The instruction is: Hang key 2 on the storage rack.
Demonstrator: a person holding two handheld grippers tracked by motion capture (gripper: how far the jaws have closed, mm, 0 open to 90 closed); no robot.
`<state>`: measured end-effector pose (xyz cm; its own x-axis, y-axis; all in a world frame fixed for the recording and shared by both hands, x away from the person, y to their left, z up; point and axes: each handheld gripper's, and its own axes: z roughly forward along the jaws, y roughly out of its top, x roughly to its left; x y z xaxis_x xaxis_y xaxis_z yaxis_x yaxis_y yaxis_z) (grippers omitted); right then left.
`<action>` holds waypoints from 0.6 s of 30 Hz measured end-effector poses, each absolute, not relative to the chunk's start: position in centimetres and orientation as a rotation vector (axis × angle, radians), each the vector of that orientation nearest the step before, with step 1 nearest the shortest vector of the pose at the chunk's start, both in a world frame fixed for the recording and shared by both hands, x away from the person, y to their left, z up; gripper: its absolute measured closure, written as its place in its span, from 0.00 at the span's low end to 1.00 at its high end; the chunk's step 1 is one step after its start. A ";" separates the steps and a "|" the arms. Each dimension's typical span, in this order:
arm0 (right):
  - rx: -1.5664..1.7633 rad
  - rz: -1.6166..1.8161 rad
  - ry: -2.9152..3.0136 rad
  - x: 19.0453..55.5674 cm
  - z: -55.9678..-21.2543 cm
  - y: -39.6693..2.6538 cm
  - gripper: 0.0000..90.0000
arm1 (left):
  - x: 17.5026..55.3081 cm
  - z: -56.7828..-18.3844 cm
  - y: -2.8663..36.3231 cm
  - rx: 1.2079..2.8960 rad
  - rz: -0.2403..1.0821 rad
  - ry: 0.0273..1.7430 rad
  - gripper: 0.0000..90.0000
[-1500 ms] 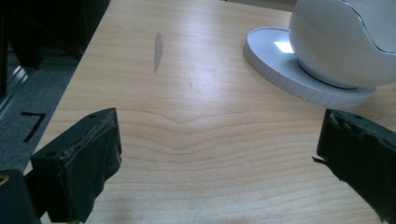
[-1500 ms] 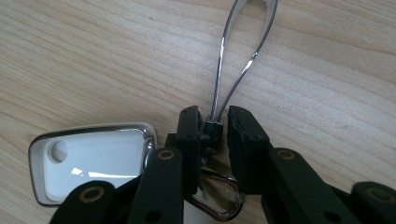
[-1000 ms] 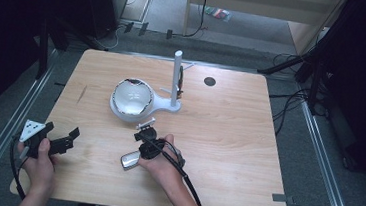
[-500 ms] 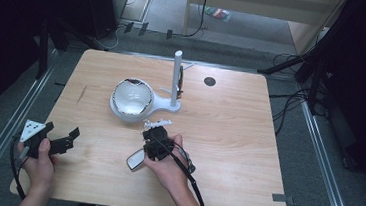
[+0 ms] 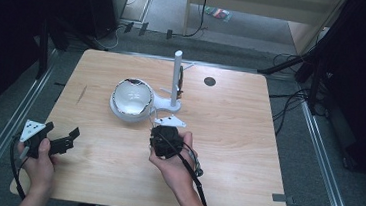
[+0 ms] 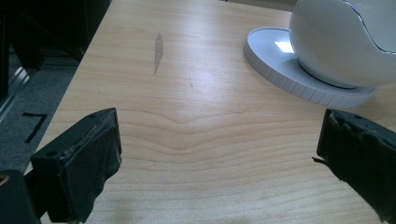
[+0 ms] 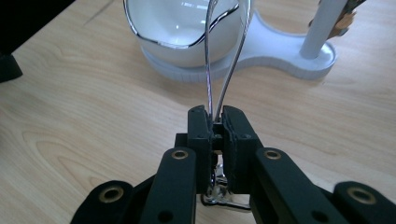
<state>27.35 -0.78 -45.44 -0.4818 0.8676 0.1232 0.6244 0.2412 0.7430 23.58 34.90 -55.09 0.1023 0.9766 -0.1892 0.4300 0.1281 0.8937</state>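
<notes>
- Two claws are at the wooden worktop (image 5: pixel 247 154).
- Right claw (image 7: pixel 215 122) is clamped tight on a shiny wire whisk (image 7: pixel 223 70), lifted off the wood, just in front of the white bowl (image 5: pixel 131 97).
- Left claw (image 6: pixel 219 154) gapes wide apart with nothing in it, low by the worktop's left edge.

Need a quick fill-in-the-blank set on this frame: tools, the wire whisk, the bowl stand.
1. The right tool is shut on the thin wire loop of a ____.
2. The left tool stands ____, with nothing between its jaws.
3. The white bowl sits on a round white ____ joined to an upright post.
4. All of it rests on a ____ table.

Missing words: whisk; open; base; wooden
</notes>
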 end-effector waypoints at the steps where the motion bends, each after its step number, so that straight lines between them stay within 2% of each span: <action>1: 1.373 1.109 2.183 27.3 -45.2 -1.0 0.93 | 23.6 -55.1 34.9 1.450 0.743 1.478 0.00; 18: 1.344 1.224 1.969 27.0 -42.7 -3.2 0.93 | 23.6 -55.1 34.9 1.447 0.743 1.478 0.00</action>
